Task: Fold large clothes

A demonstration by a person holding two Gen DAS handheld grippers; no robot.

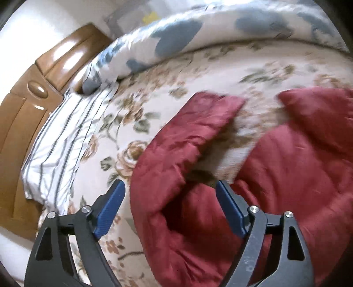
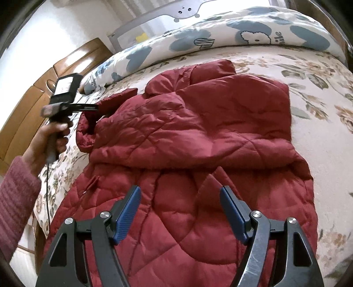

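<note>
A dark red quilted jacket (image 2: 198,136) lies spread on a floral bedspread (image 2: 320,123). In the left wrist view its sleeve (image 1: 189,136) runs up the frame beside the body (image 1: 297,167). My left gripper (image 1: 171,189) is open, its blue pads (image 1: 110,209) straddling the sleeve's edge without closing on it. It also shows in the right wrist view (image 2: 88,108) at the jacket's left sleeve, held by a hand. My right gripper (image 2: 179,194) is open and empty, hovering over the jacket's lower part.
A folded white duvet with blue shapes (image 2: 220,37) lies along the far side of the bed. A striped pillow (image 1: 61,143) lies at the left by the wooden headboard (image 1: 22,114). A grey rail (image 2: 158,15) stands behind the bed.
</note>
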